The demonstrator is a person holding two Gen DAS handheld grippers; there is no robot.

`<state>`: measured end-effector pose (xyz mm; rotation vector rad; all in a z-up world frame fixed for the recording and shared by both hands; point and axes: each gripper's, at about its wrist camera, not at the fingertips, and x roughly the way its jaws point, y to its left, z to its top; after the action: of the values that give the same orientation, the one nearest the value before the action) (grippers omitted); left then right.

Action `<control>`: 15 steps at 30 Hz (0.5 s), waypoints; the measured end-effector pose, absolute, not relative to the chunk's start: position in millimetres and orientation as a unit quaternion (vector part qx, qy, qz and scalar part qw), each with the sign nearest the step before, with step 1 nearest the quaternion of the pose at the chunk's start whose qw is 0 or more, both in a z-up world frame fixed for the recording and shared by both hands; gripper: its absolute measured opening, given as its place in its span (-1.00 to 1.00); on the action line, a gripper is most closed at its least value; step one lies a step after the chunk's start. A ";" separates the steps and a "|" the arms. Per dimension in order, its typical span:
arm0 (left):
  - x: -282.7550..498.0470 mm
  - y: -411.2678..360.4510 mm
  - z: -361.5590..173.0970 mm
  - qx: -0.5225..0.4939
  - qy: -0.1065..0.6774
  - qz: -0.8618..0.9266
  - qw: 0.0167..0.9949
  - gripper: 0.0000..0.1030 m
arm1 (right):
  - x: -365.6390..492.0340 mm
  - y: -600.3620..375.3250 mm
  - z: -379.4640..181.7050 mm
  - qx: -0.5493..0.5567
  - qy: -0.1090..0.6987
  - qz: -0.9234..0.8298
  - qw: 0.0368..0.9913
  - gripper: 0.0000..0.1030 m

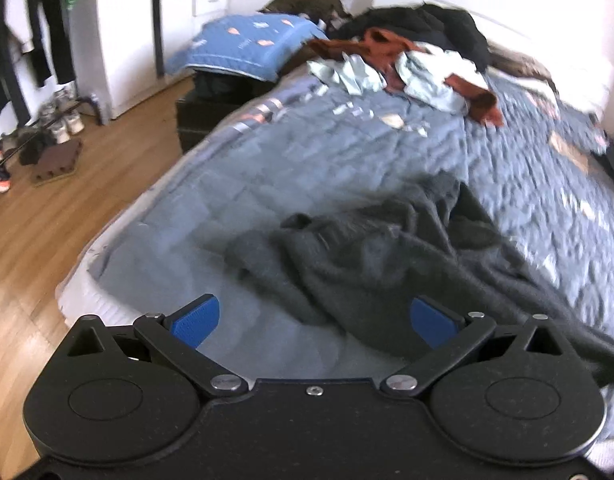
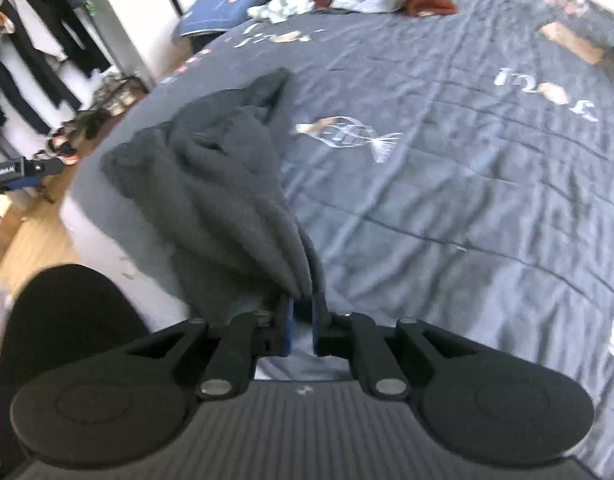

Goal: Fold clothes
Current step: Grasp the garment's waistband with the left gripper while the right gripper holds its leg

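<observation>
Bedroom, quilted bed (image 2: 447, 200) carrying one dark grey garment (image 2: 235, 184) near its foot edge.

Right gripper (image 2: 301, 320) has its jaws nearly closed, pinching a gathered end of the garment, probably to drag it flat for folding. Left gripper (image 1: 315, 320) hangs with jaws wide and empty above the same crumpled garment (image 1: 387, 248), seemingly ready to take another edge. Unfolded clothes (image 1: 407, 60) wait toward the head edge.

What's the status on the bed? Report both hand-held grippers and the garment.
Left hand-held gripper open, empty, over dark grey garment. Right hand-held gripper shut on garment's bunched edge. Unfolded clothes pile at far end of bed; nothing in the way.
</observation>
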<state>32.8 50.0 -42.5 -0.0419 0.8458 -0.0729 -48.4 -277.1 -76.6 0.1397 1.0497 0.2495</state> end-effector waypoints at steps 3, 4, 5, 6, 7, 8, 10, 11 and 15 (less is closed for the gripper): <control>47.3 53.3 -53.0 -0.011 0.412 -0.044 0.910 1.00 | -58.0 -287.8 -77.2 0.078 0.491 0.103 0.861 -0.73; 53.4 54.6 -54.2 -0.012 0.407 -0.048 0.912 1.00 | -60.8 -291.9 -76.5 0.085 0.486 0.099 0.864 -0.68; 57.5 55.8 -54.8 -0.014 0.402 -0.051 0.914 1.00 | -62.6 -293.9 -73.2 0.090 0.474 0.097 0.871 -0.66; 60.7 56.7 -55.2 -0.019 0.394 -0.057 0.917 1.00 | -63.8 -294.3 -69.7 0.094 0.458 0.097 0.878 -0.59; 66.1 57.0 -56.1 -0.024 0.386 -0.063 0.920 1.00 | -64.8 -294.7 -66.4 0.098 0.443 0.098 0.886 -0.50; 72.3 56.5 -58.3 -0.026 0.384 -0.065 0.921 1.00 | -64.6 -294.7 -64.4 0.106 0.429 0.100 0.891 -0.46; 84.7 54.3 -64.7 -0.026 0.386 -0.063 0.920 0.99 | -61.6 -292.5 -59.4 0.123 0.408 0.103 0.899 -0.32; 90.4 53.2 -68.6 -0.025 0.388 -0.062 0.919 0.99 | -59.3 -290.9 -57.5 0.130 0.399 0.104 0.902 -0.30; 105.5 46.6 -86.5 -0.008 0.406 -0.055 0.912 0.95 | -45.8 -280.5 -58.6 0.145 0.385 0.112 0.905 -0.23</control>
<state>105.5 46.6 -86.5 -0.0161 0.8359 -0.1133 -45.8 -280.5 -58.6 0.2995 0.7946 0.2318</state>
